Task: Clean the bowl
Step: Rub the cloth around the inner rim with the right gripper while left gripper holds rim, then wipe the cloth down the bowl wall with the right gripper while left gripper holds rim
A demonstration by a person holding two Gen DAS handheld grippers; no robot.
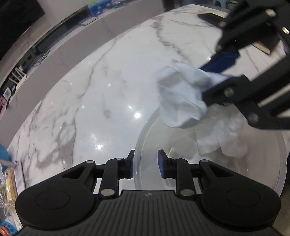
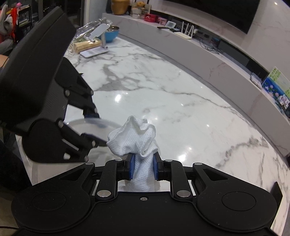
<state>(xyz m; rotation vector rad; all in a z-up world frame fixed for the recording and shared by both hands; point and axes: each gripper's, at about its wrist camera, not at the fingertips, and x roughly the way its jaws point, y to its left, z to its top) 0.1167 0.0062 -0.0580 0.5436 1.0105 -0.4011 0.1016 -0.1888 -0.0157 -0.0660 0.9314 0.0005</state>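
Note:
A clear glass bowl [image 1: 140,143] stands on the marble counter, low right in the left wrist view. My left gripper [image 1: 145,163] straddles its near rim, blue pads apart, the thin rim close to the left pad and not pinched. My right gripper [image 1: 204,81] reaches in from the upper right, shut on a white waffle cloth [image 1: 181,94] bunched over the bowl's far side, its tail down inside the bowl. In the right wrist view the cloth [image 2: 134,138] bulges out between the pads of my right gripper [image 2: 143,167]. Left of it, my left gripper [image 2: 94,127] stands across the bowl rim [image 2: 110,123].
The white marble counter [image 2: 181,109] stretches ahead, with a grey raised ledge [image 2: 208,59] along its far side. At the far left end stand a white phone stand [image 2: 97,36], a blue bowl [image 2: 111,35] and a pack of sticks [image 2: 87,46]. A dark flat object [image 1: 210,16] lies beyond the right gripper.

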